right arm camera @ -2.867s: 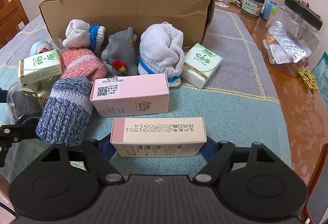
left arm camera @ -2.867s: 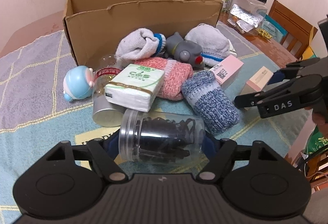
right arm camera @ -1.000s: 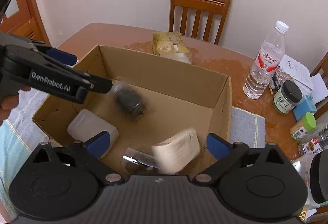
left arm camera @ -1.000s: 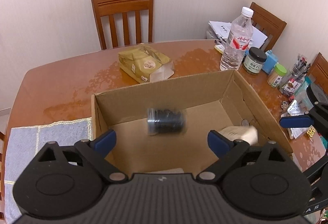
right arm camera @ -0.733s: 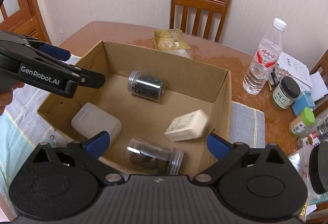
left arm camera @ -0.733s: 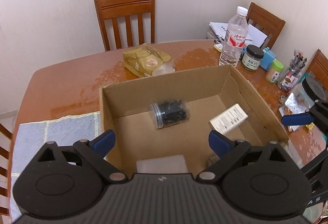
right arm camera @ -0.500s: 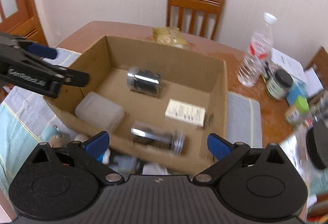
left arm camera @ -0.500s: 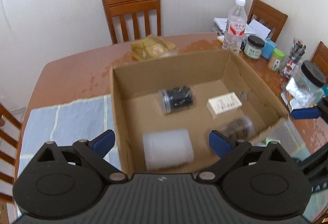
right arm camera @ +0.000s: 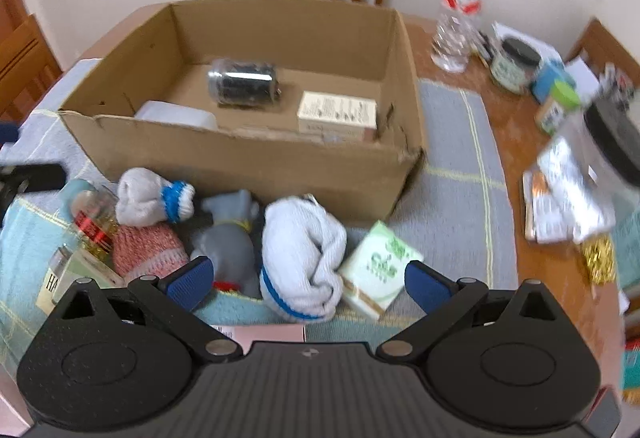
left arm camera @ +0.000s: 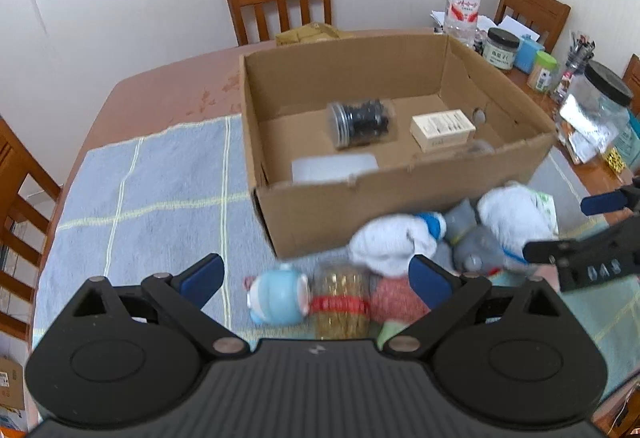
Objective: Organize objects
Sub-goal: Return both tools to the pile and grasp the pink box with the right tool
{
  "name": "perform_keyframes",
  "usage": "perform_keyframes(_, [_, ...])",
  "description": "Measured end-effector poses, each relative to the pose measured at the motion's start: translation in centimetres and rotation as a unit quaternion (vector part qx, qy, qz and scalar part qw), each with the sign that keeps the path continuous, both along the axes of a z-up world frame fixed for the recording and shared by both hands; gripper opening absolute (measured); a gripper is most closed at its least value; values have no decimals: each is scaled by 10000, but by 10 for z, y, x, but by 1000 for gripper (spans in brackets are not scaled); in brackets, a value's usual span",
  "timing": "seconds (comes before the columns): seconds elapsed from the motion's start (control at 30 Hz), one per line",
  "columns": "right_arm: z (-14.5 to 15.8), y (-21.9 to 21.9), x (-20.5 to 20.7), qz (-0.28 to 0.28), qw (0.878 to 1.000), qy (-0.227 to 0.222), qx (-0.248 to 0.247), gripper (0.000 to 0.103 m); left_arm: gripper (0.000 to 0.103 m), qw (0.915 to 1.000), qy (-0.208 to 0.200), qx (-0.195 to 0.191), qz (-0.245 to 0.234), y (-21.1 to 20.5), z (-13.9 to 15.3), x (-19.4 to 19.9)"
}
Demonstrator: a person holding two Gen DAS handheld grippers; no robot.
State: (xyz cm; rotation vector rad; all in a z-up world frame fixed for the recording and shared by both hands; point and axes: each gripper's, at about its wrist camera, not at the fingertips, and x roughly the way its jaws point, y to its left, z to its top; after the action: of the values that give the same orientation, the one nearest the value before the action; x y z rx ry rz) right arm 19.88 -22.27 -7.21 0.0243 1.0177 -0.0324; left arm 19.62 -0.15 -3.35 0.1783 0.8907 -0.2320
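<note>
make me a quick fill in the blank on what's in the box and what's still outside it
1. The jar of black items lies on its ____ inside the cardboard box.
2. Right of that jar in the box sits a small cream ____.
3. The white sock lies ____ the box, on the cloth.
4. Both grippers, left and right, are ____.

Missing words: side; carton; outside; open

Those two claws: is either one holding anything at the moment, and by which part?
No. The left claw and the right claw are both open and empty, above the socks and toys in front of the cardboard box.
</note>
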Motion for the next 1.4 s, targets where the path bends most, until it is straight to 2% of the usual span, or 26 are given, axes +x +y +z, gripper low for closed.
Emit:
perform_keyframes(0.23, [-25, -4, -4, -413, 9987, 286, 98, 103, 98, 9997, 63, -50, 249, 13, -13, -24])
perform_keyframes(0.4, [-39, -2, -10, -487, 9978, 431, 95, 103, 98, 9989, 167, -1, 431, 24, -21, -33])
perform_keyframes(0.77, [-42, -11, -42, -686, 9955, 616, 240, 103, 98, 9968, 360, -242, 665, 41, -30, -40])
perform_keyframes(0.93, [-29, -7, -54, -516, 9965, 445, 479, 103, 98, 9973, 326, -277, 591, 42, -29, -43])
perform_keyframes(1.07, [-28, 14, -61, -89, 9976, 440, 524, 103, 98, 9976, 359, -303, 514, 43, -29, -46])
perform_keyframes(1.23, [-40, 38, -69, 163, 9984, 510, 180, 103, 98, 9978, 390, -386, 372, 42, -30, -51])
perform_keyframes(1.4, [-54, 34, -70, -20, 9986, 528, 3, 103, 98, 9979, 388, -494, 173, 37, -27, -59])
